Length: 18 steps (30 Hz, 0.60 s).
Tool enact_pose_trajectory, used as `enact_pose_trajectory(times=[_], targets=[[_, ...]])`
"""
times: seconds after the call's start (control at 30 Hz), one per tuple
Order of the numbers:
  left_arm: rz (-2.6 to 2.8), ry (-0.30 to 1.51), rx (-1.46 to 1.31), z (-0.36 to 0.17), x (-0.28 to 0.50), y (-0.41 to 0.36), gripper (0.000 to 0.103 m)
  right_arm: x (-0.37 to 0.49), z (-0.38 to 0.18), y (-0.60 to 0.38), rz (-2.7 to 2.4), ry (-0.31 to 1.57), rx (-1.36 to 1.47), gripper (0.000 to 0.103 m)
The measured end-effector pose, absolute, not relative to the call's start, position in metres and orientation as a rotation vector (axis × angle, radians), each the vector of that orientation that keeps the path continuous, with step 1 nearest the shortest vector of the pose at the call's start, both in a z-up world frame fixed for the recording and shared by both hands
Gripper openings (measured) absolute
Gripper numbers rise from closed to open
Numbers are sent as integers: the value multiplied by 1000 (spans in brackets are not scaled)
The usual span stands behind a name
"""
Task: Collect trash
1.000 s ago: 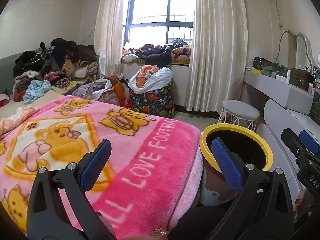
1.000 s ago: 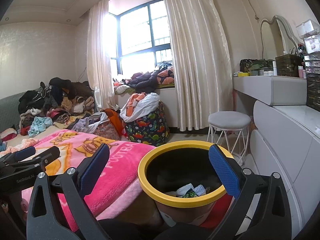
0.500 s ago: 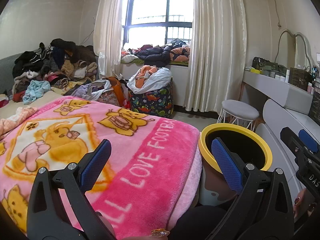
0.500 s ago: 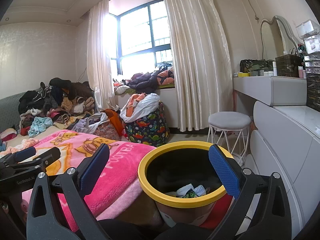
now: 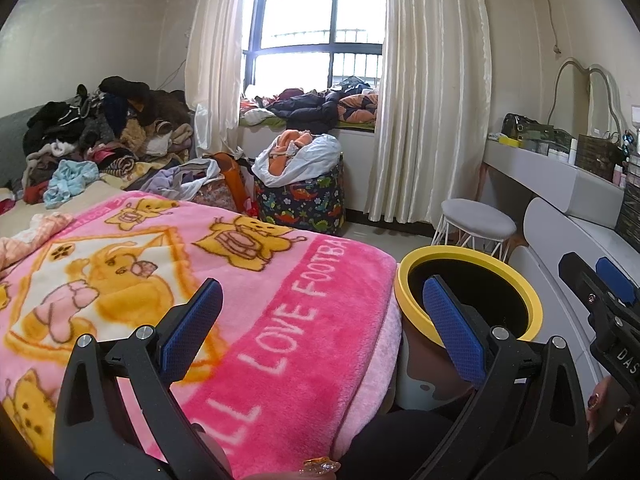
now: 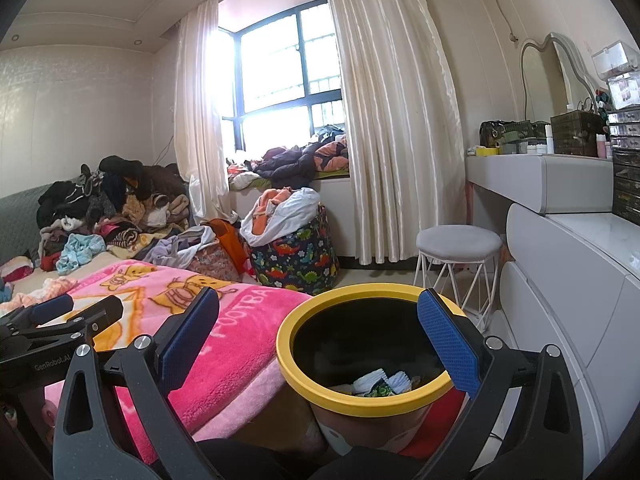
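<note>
A trash bin with a yellow rim (image 6: 360, 402) stands beside the bed, close below my right gripper (image 6: 318, 332); it also shows in the left wrist view (image 5: 532, 300). White and green crumpled trash (image 6: 380, 384) lies inside it. My right gripper is open and empty, jaws wide, above the bin's rim. My left gripper (image 5: 320, 316) is open and empty, held over the edge of the pink cartoon blanket (image 5: 200, 280), left of the bin. A small shiny wrapper (image 5: 320, 465) shows at the bottom edge of the left wrist view.
Heaps of clothes (image 5: 108, 132) cover the far end of the bed. A dinosaur-print bag (image 5: 300, 196) stuffed with laundry stands by the window. A grey stool (image 6: 460, 248) and a white dresser (image 6: 580, 280) are on the right.
</note>
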<state>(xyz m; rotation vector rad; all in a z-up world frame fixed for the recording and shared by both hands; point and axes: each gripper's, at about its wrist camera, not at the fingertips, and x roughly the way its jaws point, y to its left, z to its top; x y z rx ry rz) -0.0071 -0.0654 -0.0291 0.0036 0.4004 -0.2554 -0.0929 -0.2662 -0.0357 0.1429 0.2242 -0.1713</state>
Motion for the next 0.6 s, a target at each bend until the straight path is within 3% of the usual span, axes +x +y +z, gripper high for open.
enact_pose_trajectory(times=[0.27, 0.43, 0.6], targets=[[-191, 430, -19, -31, -4, -52, 92, -85, -21, -250, -113, 214, 108, 97], [28, 516, -155, -42, 4, 44, 92, -44, -5, -189, 189, 314, 80, 97], [490, 603, -216, -68, -2, 190, 92, 27, -16, -58, 592, 591, 36, 97]])
